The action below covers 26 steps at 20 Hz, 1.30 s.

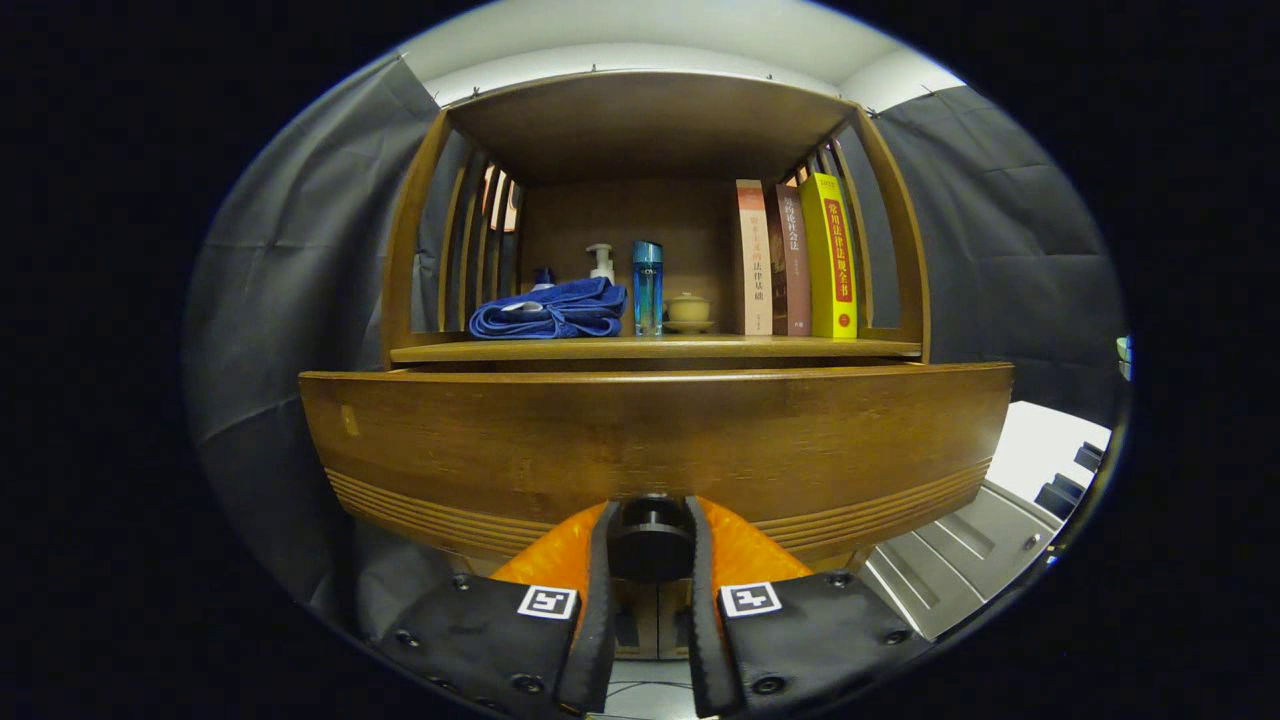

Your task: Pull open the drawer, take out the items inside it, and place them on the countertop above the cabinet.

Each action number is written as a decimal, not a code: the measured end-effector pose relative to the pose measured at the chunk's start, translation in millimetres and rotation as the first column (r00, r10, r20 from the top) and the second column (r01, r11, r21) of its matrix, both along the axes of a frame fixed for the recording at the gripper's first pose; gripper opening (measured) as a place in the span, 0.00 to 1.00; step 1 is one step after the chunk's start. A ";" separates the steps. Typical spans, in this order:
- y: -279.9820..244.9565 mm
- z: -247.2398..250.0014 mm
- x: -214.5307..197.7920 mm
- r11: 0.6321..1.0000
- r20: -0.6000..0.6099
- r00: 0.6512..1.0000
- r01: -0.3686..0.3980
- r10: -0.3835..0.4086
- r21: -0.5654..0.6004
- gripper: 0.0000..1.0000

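The gripper [650, 545] pinches the knob [650, 540] from both sides, giving purchase to pull the drawer [600, 440], which projects beyond the countertop [650, 349].

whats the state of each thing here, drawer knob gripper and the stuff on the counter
drawer: pulled out a little from the cabinet
knob: clamped between both fingers
gripper: shut on the knob
blue towel: folded, lying on the countertop
blue bottle: upright, capped
pump bottle: upright behind the towel
lidded cup: lid on
books: standing upright, closed
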State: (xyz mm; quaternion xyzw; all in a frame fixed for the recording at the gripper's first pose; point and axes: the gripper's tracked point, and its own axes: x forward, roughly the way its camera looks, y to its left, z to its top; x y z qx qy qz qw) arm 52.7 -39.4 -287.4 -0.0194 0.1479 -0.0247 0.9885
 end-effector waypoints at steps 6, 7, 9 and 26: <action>2.0 8.7 -26.0 1.000 -0.014 1.000 -0.005 0.005 0.006 0.38; 2.0 9.4 -28.8 1.000 -0.016 1.000 -0.004 0.004 0.008 0.38; 2.2 7.0 -35.7 1.000 -0.029 1.000 -0.002 0.002 0.009 0.39; 5.0 9.6 -39.3 0.999 -0.009 1.000 -0.023 0.023 -0.025 0.79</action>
